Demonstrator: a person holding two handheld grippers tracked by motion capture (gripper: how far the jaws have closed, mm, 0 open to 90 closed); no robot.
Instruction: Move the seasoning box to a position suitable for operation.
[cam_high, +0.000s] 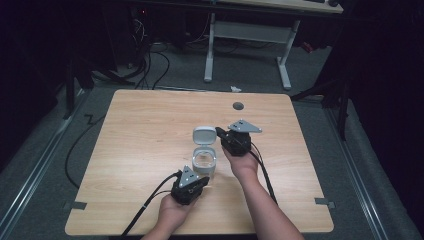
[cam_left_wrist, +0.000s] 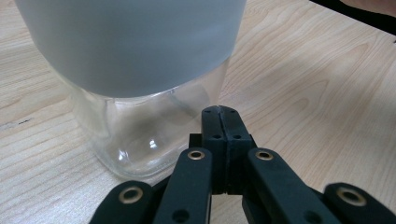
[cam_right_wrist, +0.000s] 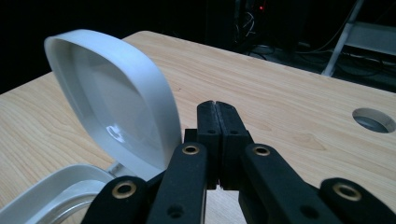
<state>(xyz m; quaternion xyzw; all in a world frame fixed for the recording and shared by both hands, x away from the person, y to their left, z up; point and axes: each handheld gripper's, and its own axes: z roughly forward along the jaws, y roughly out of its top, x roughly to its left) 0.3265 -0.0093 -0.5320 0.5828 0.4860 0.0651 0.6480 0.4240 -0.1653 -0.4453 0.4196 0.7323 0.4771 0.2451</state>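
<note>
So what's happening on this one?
A person at a wooden table works on a clear jar with a grey collar and a hinged flip lid, which stands open. The left gripper, jaws shut, sits against the jar's lower glass wall. The right gripper, jaws also shut, is right beside the raised lid; whether it touches the lid is unclear. Neither gripper holds anything.

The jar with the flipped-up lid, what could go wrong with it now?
1. The left gripper is shut and sits right at the glass jar, low on its wall. A push there might slide or tip it.
2. The right gripper is shut beside the open lid, not holding it. A bump could snap the lid down or strain its hinge.
3. The jar is glass, so a fall could break it.
</note>
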